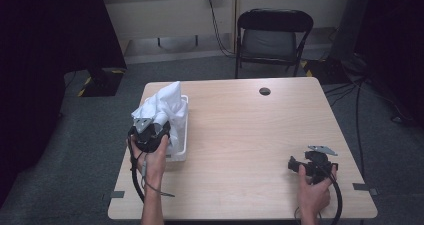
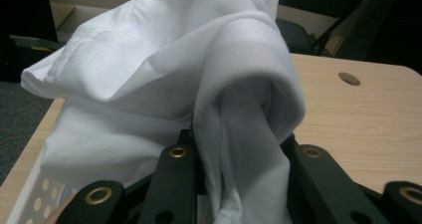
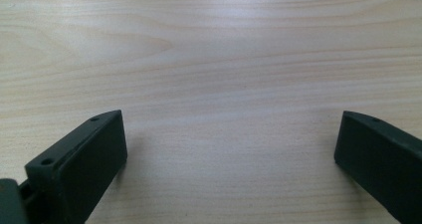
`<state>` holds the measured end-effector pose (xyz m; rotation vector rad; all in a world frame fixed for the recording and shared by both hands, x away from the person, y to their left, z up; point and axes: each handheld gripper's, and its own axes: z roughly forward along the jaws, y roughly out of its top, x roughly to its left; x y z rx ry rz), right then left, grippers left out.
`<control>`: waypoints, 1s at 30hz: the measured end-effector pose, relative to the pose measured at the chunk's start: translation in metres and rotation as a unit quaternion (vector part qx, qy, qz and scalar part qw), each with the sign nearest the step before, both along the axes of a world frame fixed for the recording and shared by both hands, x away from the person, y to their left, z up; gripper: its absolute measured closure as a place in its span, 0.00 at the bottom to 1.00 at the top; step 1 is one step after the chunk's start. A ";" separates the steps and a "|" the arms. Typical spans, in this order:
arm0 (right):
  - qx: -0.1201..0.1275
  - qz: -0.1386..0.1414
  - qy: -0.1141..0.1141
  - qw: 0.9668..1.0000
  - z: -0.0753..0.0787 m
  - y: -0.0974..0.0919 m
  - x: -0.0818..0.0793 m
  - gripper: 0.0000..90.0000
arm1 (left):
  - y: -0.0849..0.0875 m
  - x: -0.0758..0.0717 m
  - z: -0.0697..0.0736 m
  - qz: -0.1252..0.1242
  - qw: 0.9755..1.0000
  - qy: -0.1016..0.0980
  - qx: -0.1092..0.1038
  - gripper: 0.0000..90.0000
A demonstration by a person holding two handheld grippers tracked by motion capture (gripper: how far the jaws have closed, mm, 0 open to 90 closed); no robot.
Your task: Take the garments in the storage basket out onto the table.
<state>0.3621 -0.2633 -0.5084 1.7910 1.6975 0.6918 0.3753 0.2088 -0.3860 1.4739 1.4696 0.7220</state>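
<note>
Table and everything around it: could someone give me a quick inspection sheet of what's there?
Surface: light wood table with a dark round hole.
Job's things: white cloth bunched over a white perforated basket.
Clutter: nothing seen.
Grippers: left gripper shut on the cloth; right gripper open, low over bare wood.
Cables: black cable trails from the right gripper.
Surroundings: black folding chair, grey carpet.

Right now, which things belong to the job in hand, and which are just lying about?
In the job:
- white cloth, pinched in the left gripper
- white basket under the cloth

Lying about:
- right gripper, open, over bare table
- folding chair behind the table
</note>
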 end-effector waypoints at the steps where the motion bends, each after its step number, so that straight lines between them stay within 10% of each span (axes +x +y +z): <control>1: 0.000 0.000 0.000 1.000 0.000 0.000 0.000 0.00 | 0.000 -0.001 0.001 -0.002 1.000 -0.001 -0.002 0.82; 30: 0.000 0.000 0.000 1.000 0.000 0.000 0.000 0.00 | -0.019 -0.020 0.036 -0.034 0.998 -0.044 0.008 0.82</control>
